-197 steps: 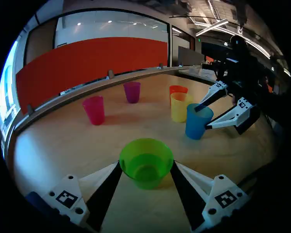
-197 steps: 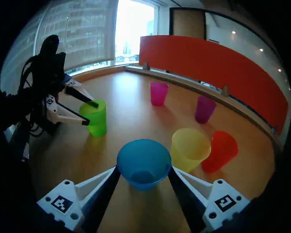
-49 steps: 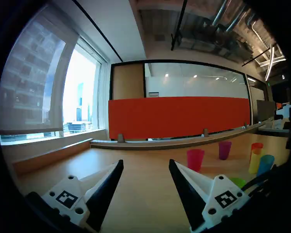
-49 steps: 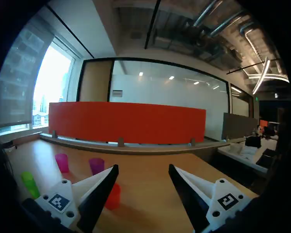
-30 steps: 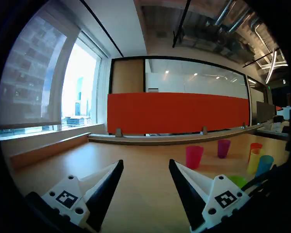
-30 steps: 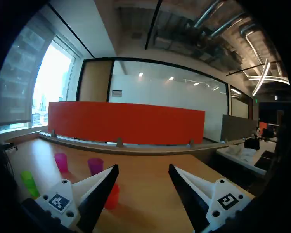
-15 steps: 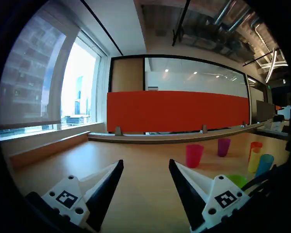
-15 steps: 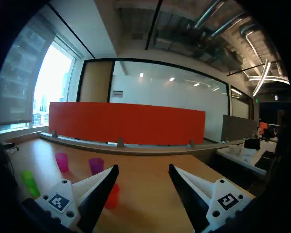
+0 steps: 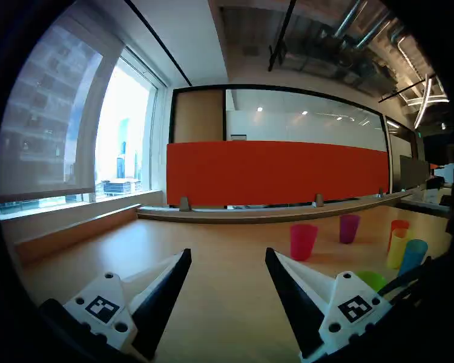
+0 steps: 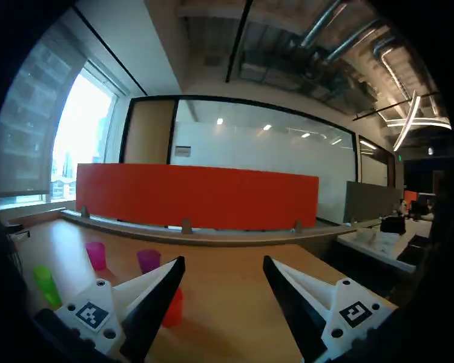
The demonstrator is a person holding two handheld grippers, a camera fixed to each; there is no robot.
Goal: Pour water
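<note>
Pointing across the pale wooden table [image 9: 227,314], the left gripper [image 9: 227,251] had its two white-and-black fingers spread far apart with nothing between them. At the left of the left gripper view stood a tall bright window [image 9: 121,151], and a long orange partition panel [image 9: 275,172] ran along the table's far edge. To the right of the fingers stood the cups, all upright on the table. They were a pink translucent plastic cup [image 9: 303,241], a purple translucent plastic cup [image 9: 348,228] farther back and a green plastic cup [image 9: 370,280] (just its rim peeking over the right finger). Next came a yellow plastic cup [image 9: 398,249] just in front of an orange plastic cup [image 9: 400,227], with a blue plastic cup [image 9: 414,255] beside them. In the right gripper view the green, pink and purple cups stood at the left, apart from one another, and the orange cup sat partly hidden behind the left finger. The right gripper [image 10: 222,260] was likewise spread wide and held nothing.
</note>
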